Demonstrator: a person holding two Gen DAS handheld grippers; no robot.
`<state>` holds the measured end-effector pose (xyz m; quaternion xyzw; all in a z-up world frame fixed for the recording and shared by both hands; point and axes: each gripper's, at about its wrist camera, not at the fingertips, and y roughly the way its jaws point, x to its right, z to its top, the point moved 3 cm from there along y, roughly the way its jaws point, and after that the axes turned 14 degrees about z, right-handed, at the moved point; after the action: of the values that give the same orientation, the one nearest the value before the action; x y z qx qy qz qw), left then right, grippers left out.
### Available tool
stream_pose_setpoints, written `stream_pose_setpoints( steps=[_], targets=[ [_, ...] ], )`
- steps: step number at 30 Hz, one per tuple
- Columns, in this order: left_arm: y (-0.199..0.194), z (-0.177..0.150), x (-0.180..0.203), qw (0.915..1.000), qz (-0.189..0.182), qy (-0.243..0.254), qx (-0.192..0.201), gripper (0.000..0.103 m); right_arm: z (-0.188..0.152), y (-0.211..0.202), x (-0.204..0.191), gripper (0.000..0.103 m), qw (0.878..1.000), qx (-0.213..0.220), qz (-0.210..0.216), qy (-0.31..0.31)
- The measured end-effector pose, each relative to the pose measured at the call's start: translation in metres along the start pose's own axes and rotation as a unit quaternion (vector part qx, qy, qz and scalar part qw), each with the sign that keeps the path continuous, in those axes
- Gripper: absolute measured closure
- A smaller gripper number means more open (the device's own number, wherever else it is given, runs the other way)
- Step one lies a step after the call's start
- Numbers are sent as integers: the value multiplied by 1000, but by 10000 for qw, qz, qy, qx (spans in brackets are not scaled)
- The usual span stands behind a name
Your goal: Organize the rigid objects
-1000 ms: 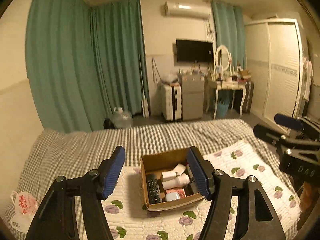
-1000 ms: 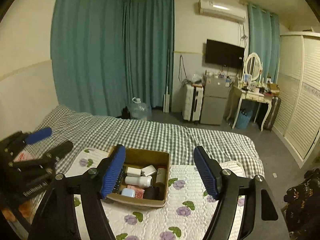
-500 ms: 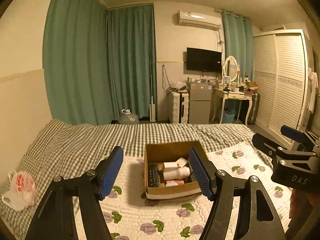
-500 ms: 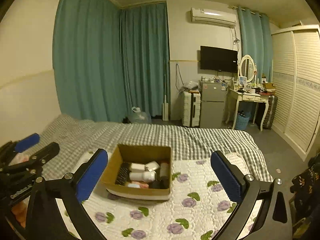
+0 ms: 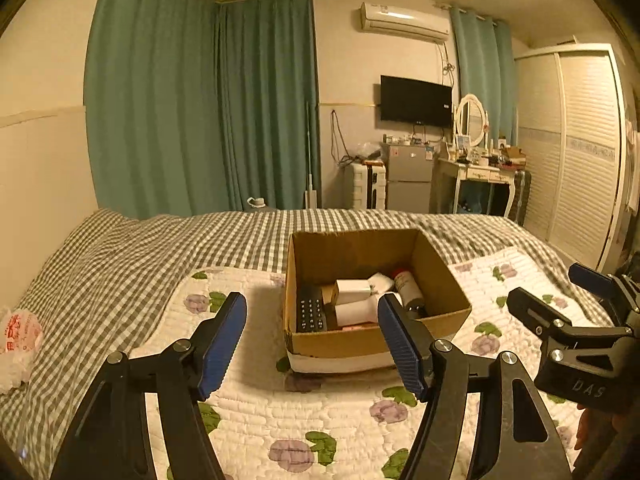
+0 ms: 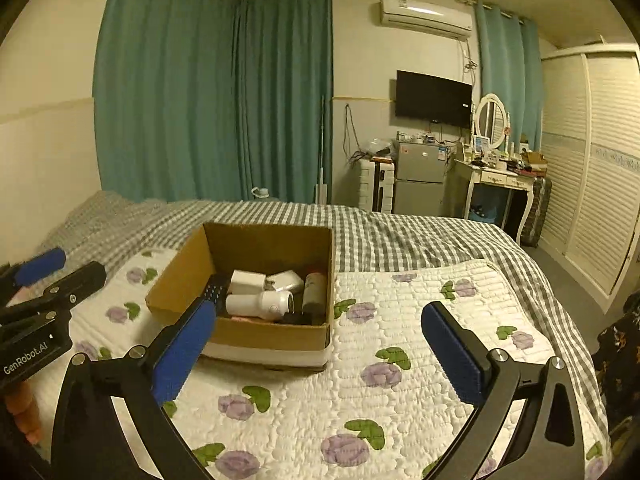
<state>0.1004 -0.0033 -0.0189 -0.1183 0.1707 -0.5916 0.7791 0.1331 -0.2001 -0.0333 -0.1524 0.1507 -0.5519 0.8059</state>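
An open cardboard box (image 5: 360, 342) sits on a white floral quilt (image 5: 320, 420) on the bed; it also shows in the right wrist view (image 6: 264, 334). Inside lie a black remote (image 5: 310, 314), white boxes (image 5: 354, 289), a white bottle (image 6: 260, 302) and a dark bottle with a red cap (image 6: 314, 290). My left gripper (image 5: 312, 340) is open and empty, just in front of the box. My right gripper (image 6: 320, 344) is open wide and empty, in front of the box's right corner.
A grey checked blanket (image 5: 120, 264) covers the far bed. A white plastic bag (image 5: 18, 340) lies at the left edge. Beyond the bed stand green curtains (image 5: 200, 112), a small fridge (image 5: 408, 178), a dressing table (image 5: 480, 172) and a wardrobe (image 5: 576, 152).
Both grippers have lowered and moved closer to the box, which now looks larger. The right gripper's jaws have opened wider than a second ago.
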Motion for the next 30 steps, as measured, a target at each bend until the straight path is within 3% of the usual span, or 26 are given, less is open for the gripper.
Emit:
stream_pose_setpoints(
  steps=[12,30],
  targets=[
    [-6,-3,-7,9998,-48,-170,-66,32,-8,8,-7,0,9996,-244,57,145],
    [-8,-5,-2,9999,-22,-56,-158,32,-8,10,-6,0,9996,-241,26,162]
  ],
)
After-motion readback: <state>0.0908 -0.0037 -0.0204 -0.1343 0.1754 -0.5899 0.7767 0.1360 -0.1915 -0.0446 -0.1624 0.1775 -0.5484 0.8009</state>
